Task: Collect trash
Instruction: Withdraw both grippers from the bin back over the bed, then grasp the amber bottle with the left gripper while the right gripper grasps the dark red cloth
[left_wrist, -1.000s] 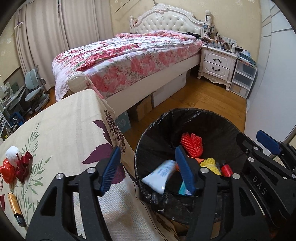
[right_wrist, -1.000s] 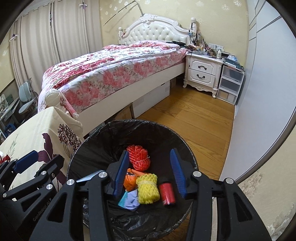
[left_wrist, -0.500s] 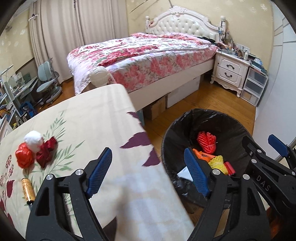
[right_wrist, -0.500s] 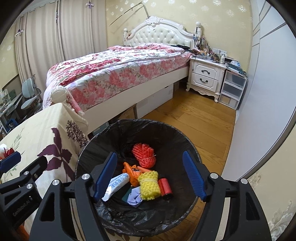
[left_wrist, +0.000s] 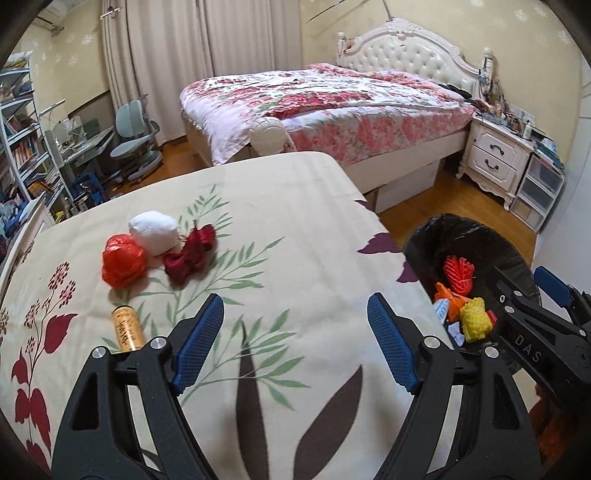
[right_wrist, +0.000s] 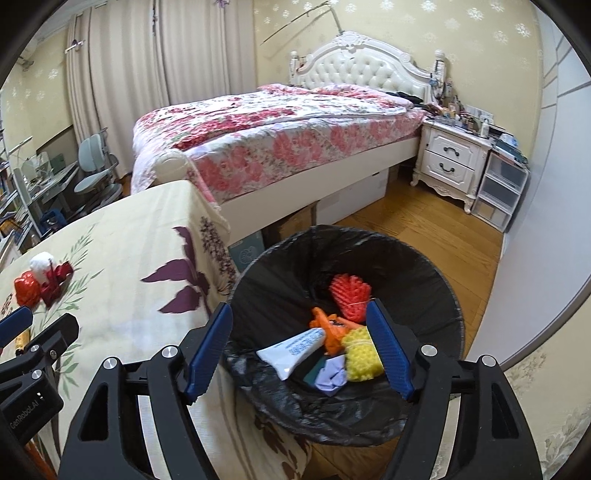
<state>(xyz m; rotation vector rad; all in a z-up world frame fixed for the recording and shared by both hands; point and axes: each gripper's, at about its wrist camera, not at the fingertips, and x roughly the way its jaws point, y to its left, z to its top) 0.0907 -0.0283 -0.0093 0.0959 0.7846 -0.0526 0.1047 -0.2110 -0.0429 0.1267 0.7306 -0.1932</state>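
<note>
In the left wrist view, a bench (left_wrist: 280, 206) draped in a cream cloth printed with leaves and flowers fills the middle and lower frame. A bed (left_wrist: 332, 107) with a floral quilt is seen in the upper centre, a nightstand (left_wrist: 495, 158) at the upper right, and a desk chair (left_wrist: 135, 136) at the upper left, all on a wooden floor. Left of centre on the bench, a white wad (left_wrist: 153, 232), a red plastic wad (left_wrist: 122, 264) and a dark red wad (left_wrist: 190, 254) are clustered together. A gold cylinder (left_wrist: 127, 328) lies below them, its long axis running up and down the frame; its lower end is hidden behind the left hand-held gripper (left_wrist: 295, 343), whose jaws are spread wide with nothing between them. At the right edge a bin (left_wrist: 443, 236) lined in black is partly cut off by the right hand-held gripper.

In the right wrist view, the bin (right_wrist: 436, 280) is seen in the lower centre beside the bench edge. A white tube (right_wrist: 291, 349) lies inside, its long axis slanting from lower left to upper right, among red mesh (right_wrist: 349, 291), yellow mesh (right_wrist: 360, 356), orange scraps and what is perhaps crumpled pale paper. The right hand-held gripper (right_wrist: 299, 350) is held wide and empty over the bin.
</note>
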